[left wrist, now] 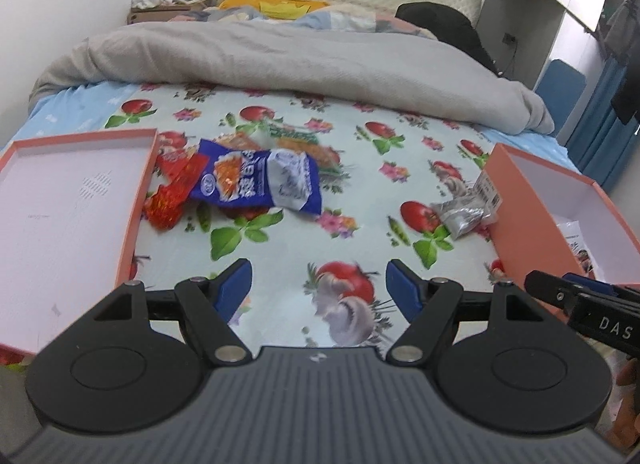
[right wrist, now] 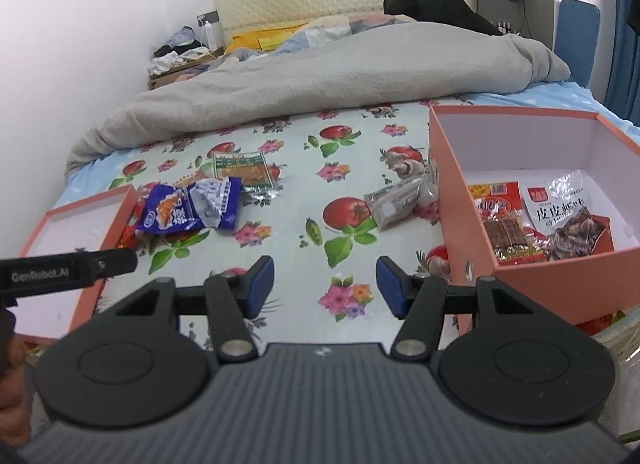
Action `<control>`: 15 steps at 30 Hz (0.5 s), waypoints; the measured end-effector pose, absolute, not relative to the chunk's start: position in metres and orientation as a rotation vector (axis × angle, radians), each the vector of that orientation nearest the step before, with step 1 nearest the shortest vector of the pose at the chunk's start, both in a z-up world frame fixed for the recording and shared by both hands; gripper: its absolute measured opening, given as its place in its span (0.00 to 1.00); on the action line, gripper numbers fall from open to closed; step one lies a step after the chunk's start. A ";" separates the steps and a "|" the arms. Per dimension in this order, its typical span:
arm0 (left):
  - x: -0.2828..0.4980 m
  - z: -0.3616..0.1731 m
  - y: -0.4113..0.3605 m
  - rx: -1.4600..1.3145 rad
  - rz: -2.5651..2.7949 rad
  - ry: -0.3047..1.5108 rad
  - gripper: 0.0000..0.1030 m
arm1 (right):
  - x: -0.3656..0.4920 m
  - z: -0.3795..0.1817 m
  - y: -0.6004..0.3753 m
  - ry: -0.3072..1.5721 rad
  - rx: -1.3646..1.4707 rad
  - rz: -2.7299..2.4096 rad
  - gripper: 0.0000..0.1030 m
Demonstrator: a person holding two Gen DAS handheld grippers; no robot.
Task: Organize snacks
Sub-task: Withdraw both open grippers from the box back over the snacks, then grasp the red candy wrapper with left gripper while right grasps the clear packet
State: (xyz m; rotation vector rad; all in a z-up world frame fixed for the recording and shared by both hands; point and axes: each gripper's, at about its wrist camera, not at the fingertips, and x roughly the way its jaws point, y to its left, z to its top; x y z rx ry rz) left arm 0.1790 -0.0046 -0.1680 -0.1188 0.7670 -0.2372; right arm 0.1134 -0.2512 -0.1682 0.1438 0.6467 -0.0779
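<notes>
A blue snack bag lies on the flowered sheet beside a red packet and a green-and-orange packet. A silver packet rests against the deep orange box, which holds a red snack pack and a white-and-red bag. The box's shallow lid lies at the left. My left gripper hangs open over the sheet, short of the blue bag. My right gripper is open too, nothing between its fingers.
A grey duvet is bunched across the bed behind the snacks. A black garment lies near the headboard. The right tool shows at the left view's right edge; the left tool at the right view's left edge.
</notes>
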 end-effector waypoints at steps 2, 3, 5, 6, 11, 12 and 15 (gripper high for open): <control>0.180 -0.172 -0.002 -0.120 -0.235 0.774 0.76 | 0.116 -0.172 -0.251 0.655 0.146 -0.088 0.57; 0.182 -0.173 -0.001 -0.118 -0.233 0.774 0.76 | 0.117 -0.174 -0.252 0.658 0.147 -0.091 0.57; 0.188 -0.178 0.001 -0.107 -0.223 0.777 0.76 | 0.122 -0.178 -0.255 0.668 0.152 -0.100 0.57; 0.191 -0.180 0.003 -0.100 -0.216 0.779 0.76 | 0.126 -0.181 -0.256 0.673 0.157 -0.110 0.57; 0.219 -0.193 0.014 -0.048 -0.172 0.793 0.76 | 0.146 -0.193 -0.262 0.705 0.171 -0.135 0.57; 0.226 -0.195 0.016 -0.031 -0.162 0.796 0.76 | 0.149 -0.195 -0.262 0.709 0.172 -0.136 0.57; 0.244 -0.203 0.022 0.018 -0.137 0.805 0.76 | 0.163 -0.202 -0.264 0.723 0.181 -0.144 0.57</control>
